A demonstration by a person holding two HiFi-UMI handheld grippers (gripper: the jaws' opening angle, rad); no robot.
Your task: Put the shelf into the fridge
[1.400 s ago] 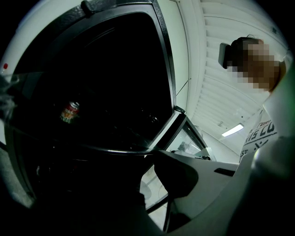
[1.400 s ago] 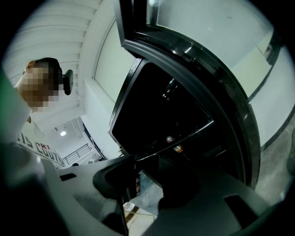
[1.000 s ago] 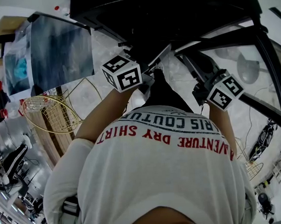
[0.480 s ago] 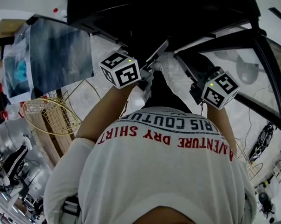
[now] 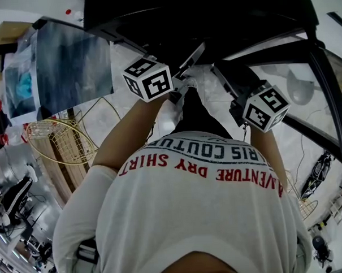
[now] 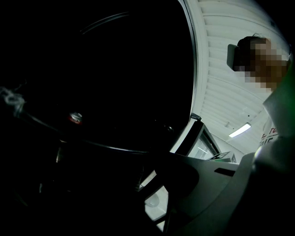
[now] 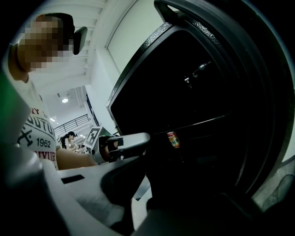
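Note:
The fridge [image 5: 200,18] is a dark open cavity ahead of me, and both grippers reach into it. The shelf shows only as a dark bar across the cavity [image 7: 207,122] [image 6: 106,146]. My left gripper [image 5: 197,51] [image 6: 152,184] has its grey fingers [image 7: 133,140] closed on the left end of that bar. My right gripper [image 5: 222,71] [image 7: 143,193] sits to the right with its jaws shut. The dark hides whether it pinches anything.
A small red can [image 7: 174,139] [image 6: 75,118] stands inside the fridge near the bar. The glass fridge door [image 5: 304,76] hangs open at the right. A gold wire rack [image 5: 61,138] and a grey-blue panel [image 5: 71,58] stand at the left. Cables [image 5: 319,172] lie on the floor.
The left gripper has edged a little further toward the fridge. The right gripper's cube has shifted slightly left and tilted.

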